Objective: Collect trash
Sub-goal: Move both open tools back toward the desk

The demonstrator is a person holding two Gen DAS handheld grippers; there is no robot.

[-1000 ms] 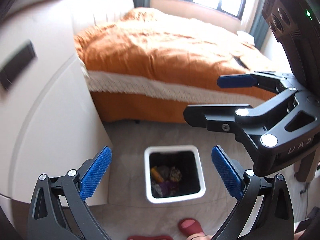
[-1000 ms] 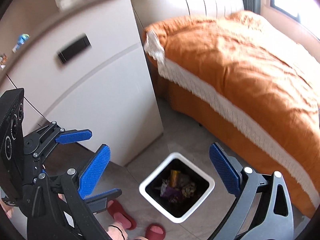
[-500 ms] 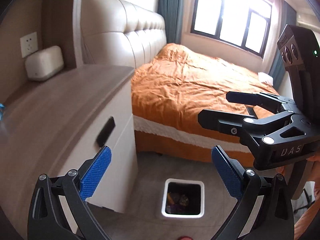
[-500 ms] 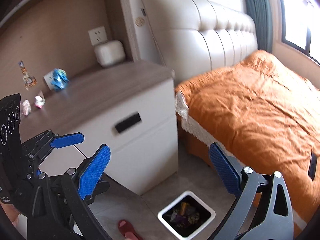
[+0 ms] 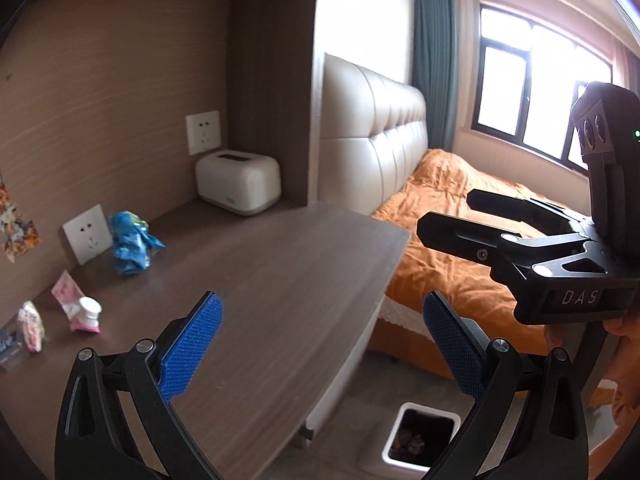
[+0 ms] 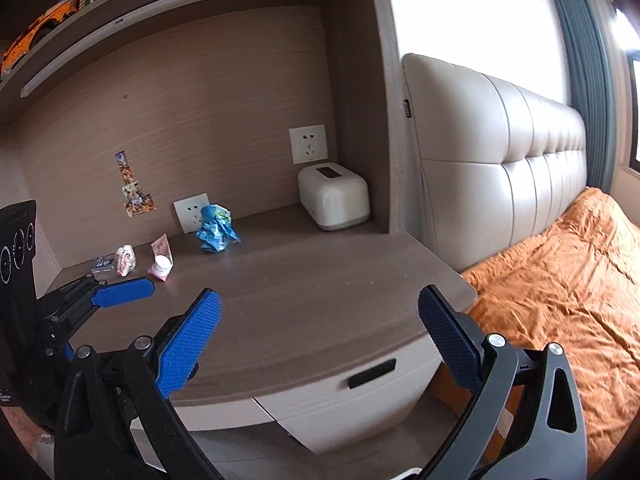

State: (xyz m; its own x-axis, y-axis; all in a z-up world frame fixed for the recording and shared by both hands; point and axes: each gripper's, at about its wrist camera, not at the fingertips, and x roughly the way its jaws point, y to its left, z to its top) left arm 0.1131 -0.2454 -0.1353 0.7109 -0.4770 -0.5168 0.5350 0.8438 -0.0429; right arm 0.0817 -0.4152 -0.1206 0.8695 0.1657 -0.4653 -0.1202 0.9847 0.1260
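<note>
Trash lies on the brown desktop: a crumpled blue wrapper, a pink packet with a white cap, a small patterned wrapper and a clear packet. On the floor stands a white bin with wrappers inside. My left gripper hangs open and empty above the desk's near part. My right gripper is also open and empty, held to the right above the desk edge. All the trash lies well ahead of both.
A white tissue box sits at the back of the desk niche, below a wall socket. The padded headboard and orange bed border the desk on the right. A drawer handle shows under the desktop.
Both grippers have risen and tilted up from the bin on the floor to the desktop. The trash on the desk has come into view. Both stay open and empty.
</note>
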